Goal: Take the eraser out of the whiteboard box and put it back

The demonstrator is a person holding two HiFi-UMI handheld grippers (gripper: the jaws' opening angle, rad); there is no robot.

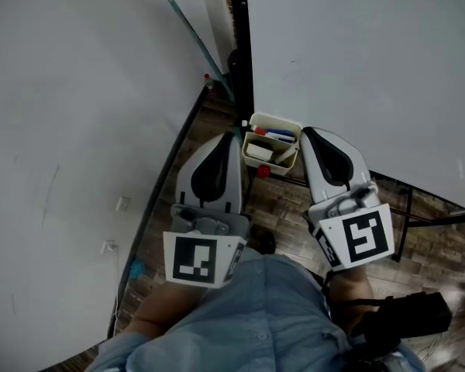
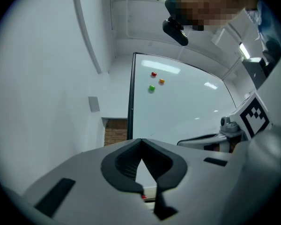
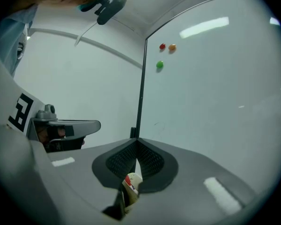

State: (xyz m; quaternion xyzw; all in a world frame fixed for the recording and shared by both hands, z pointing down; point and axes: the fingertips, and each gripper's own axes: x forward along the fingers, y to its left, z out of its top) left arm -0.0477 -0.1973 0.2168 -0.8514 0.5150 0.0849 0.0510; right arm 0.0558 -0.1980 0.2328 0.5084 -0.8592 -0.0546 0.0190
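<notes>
A cream whiteboard box (image 1: 285,164) hangs at the lower left corner of the whiteboard (image 1: 356,68). Inside it lie a white eraser (image 1: 257,152) and several markers (image 1: 276,136). My left gripper (image 1: 236,136) is just left of the box with its jaws together and nothing between them; its tips meet in the left gripper view (image 2: 141,140). My right gripper (image 1: 304,130) is just right of the box, shut and empty. In the right gripper view (image 3: 136,141), a piece of the cream box (image 3: 131,184) shows through the gap under the closed tips.
A white wall (image 1: 77,130) stands to the left, meeting the wood floor (image 1: 287,208). A thin green rod (image 1: 201,45) leans in the corner. The whiteboard stand's black legs (image 1: 407,208) run at the right. Three coloured magnets (image 2: 152,80) sit high on the board.
</notes>
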